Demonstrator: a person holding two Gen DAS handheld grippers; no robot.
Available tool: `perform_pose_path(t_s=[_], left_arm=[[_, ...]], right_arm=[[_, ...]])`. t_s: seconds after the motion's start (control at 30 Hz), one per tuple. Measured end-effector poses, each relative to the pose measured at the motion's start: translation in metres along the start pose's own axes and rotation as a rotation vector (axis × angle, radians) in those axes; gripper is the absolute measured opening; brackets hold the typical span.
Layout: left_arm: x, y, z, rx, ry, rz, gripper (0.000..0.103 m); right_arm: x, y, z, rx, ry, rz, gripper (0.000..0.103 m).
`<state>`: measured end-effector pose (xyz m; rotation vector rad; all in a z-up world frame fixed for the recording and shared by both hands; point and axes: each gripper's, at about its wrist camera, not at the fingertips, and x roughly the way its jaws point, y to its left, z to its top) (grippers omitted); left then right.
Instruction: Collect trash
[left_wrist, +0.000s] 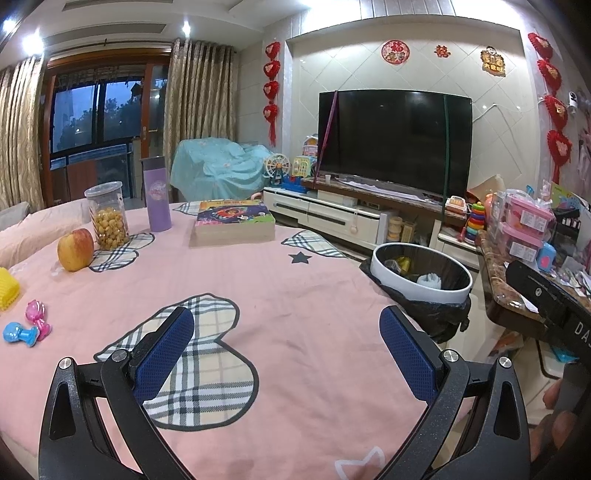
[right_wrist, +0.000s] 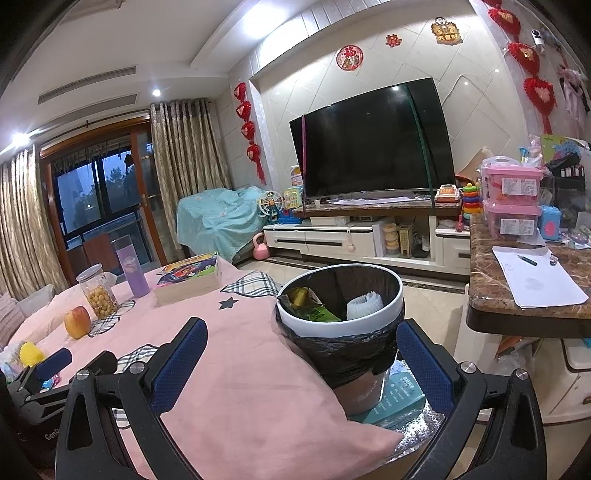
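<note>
**Both hand-held grippers empty, bin beside the table**

The left hand-held gripper (left_wrist: 286, 325) hovers over the pink cloth of the table (left_wrist: 280, 280), fingers spread apart and empty. The right hand-held gripper (right_wrist: 301, 343) is likewise spread wide with nothing between its fingers, facing the trash bin (right_wrist: 340, 326). The bin stands just beside the table's edge, lined with a black bag, holding a green wrapper (right_wrist: 314, 312) and white foam netting (right_wrist: 364, 304). An apple (left_wrist: 75, 249), a snack jar (left_wrist: 106, 216) and a purple bottle (left_wrist: 157, 194) stand on the table.
</note>
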<state>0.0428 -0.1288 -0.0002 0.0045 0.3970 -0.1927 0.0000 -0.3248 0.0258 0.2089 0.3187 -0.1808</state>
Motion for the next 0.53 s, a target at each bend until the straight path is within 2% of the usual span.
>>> perform_pose_path(t_s=[0.53], left_arm=[[0.009, 0.007, 0.0, -0.001, 0.018, -0.007, 0.103]], right_arm=[[0.014, -0.006, 0.0, 0.02, 0.034, 0.016, 0.103]])
